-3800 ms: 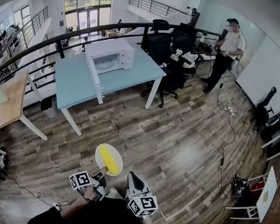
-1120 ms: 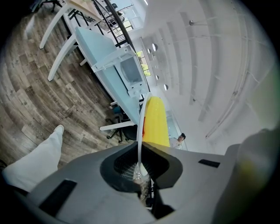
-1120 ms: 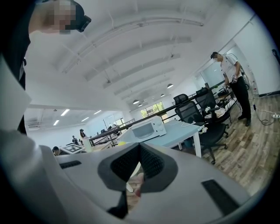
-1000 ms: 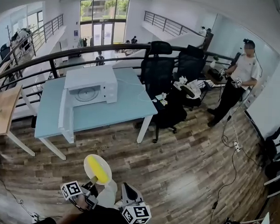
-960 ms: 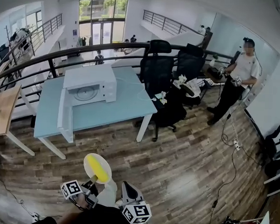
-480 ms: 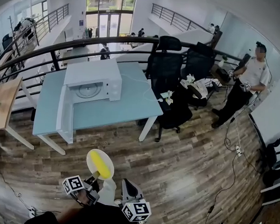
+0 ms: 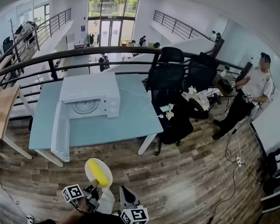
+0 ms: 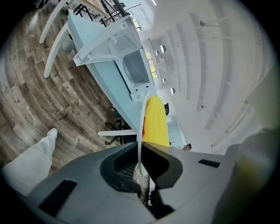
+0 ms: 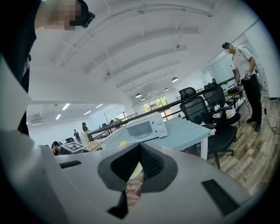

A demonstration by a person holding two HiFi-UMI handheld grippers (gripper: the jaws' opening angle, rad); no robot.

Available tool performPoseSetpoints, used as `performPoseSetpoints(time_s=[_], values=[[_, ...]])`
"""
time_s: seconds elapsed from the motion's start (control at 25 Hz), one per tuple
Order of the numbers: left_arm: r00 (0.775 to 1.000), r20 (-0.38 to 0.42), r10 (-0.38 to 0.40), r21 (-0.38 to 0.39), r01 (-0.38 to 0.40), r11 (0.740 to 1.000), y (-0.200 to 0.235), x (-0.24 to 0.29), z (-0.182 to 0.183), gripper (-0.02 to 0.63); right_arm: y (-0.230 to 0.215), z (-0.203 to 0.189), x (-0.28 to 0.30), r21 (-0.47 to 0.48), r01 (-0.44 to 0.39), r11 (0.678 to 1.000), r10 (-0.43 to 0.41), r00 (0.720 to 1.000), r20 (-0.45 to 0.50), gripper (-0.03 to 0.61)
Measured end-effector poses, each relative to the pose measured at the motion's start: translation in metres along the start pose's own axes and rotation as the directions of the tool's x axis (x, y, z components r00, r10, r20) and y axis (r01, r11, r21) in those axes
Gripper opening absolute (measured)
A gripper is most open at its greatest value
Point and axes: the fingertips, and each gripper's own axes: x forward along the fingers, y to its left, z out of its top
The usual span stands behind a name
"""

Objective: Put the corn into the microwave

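A yellow corn cob lies on a small white plate, held out over the wood floor in the head view. My left gripper is shut on the plate's near rim. In the left gripper view the plate shows edge-on between the jaws, with the corn beside it. The white microwave stands on the pale blue table ahead, its door swung open to the left. My right gripper is shut and empty beside the left one, and faces the microwave.
Black office chairs crowd the table's right end. A person stands at the far right with cables on the floor nearby. A dark railing runs behind the table. A wooden desk sits at the left.
Both grippers and the plate with the corn have been carried toward the table. The microwave and its open door now appear nearer and larger.
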Motion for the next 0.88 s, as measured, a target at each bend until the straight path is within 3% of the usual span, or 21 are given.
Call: performPoseSetpoints(time_s=[0.56, 0.88], values=[[1.0, 0.026, 0.008, -0.022, -0.007, 1.0, -0.017, 0.069, 0.092, 0.017, -0.019, 0.051, 0.112, -0.036, -0.021, 0.999, 0.02, 1.0, -0.021, 0.009], [1.0, 0.03, 0.001, 0.003, -0.001, 1.0, -0.013, 0.102, 0.138, 0.017, -0.019, 0.063, 0.167, -0.044, -0.045, 0.998, 0.045, 0.999, -0.005, 0.009]])
